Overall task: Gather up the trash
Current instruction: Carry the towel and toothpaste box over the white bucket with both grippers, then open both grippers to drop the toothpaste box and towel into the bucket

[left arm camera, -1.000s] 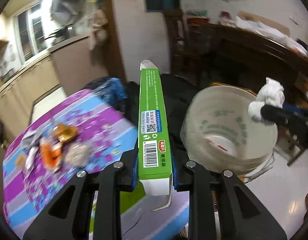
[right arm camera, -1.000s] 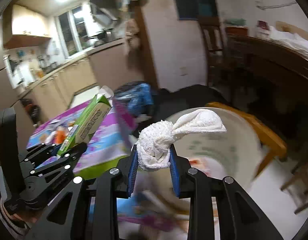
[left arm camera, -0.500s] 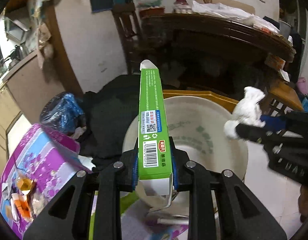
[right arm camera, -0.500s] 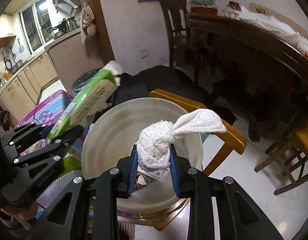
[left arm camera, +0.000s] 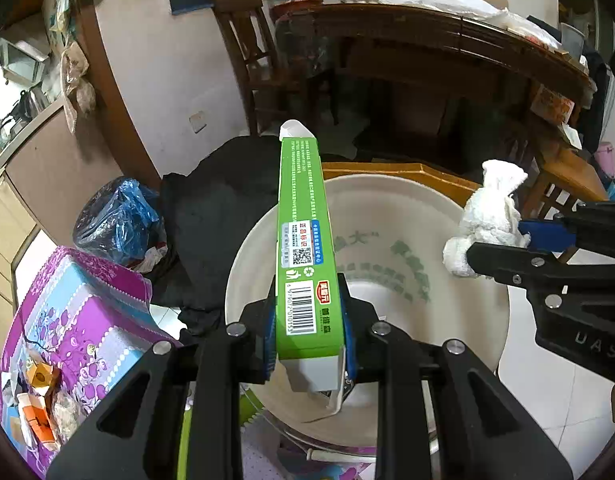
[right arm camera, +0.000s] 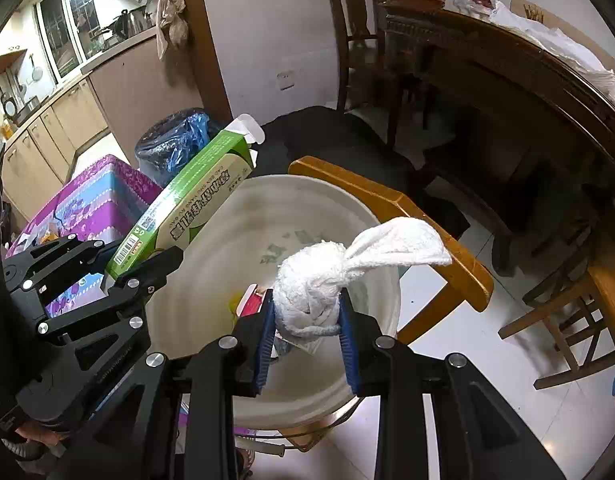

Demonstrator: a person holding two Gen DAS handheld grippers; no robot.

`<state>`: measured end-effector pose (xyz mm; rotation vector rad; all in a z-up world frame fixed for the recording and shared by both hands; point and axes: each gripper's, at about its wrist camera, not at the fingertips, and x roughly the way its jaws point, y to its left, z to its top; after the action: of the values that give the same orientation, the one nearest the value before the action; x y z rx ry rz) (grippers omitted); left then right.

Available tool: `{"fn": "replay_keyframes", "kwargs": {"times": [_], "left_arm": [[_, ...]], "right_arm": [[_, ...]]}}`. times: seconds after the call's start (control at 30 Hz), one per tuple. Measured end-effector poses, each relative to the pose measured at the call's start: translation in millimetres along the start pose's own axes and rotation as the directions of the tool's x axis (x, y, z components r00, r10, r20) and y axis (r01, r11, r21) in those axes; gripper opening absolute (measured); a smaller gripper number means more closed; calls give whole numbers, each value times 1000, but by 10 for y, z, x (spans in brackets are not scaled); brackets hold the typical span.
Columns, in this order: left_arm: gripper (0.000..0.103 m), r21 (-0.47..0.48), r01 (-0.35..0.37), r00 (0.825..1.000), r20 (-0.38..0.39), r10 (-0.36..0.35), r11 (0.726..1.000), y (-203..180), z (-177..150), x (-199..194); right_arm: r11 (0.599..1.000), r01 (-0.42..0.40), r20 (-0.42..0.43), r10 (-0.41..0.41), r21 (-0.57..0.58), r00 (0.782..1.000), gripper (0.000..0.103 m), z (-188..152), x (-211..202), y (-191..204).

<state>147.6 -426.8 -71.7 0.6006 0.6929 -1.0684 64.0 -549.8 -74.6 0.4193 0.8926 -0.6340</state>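
Trash was both grippers' load: the left gripper (left arm camera: 309,340) was clenched on a green box (left arm camera: 303,248), sticking up and forward between its pads, and the right gripper (right arm camera: 307,320) was clamped on a wadded white rag (right arm camera: 327,280). Both were hanging over the open white bucket (left arm camera: 483,320), which had a few scraps lying at the bottom. A second earlier the left view was mostly the purple tablecloth (left arm camera: 79,312) with the bucket off to the right; now the bucket sat dead centre under the box and the table had slid off to the lower left. The rag had also swung in over the bucket's mouth. Neither grip changed.
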Motion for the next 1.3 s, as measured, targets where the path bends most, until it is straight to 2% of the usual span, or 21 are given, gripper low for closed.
{"fn": "replay_keyframes", "kwargs": {"times": [0.63, 1.17, 1.3], "left_arm": [[24, 1, -5, 1000, -30, 5, 1000, -17, -22, 101], [24, -3, 26, 992, -125, -26, 1000, 74, -76, 341], [24, -9, 29, 991, -130, -30, 1000, 97, -55, 376]], "right_arm": [[1000, -8, -47, 6, -29, 999, 31, -46, 168, 103], [992, 95, -137, -106, -83, 985, 31, -14, 340, 165], [992, 87, -152, -100, -87, 983, 32, -10, 387, 165]]}}
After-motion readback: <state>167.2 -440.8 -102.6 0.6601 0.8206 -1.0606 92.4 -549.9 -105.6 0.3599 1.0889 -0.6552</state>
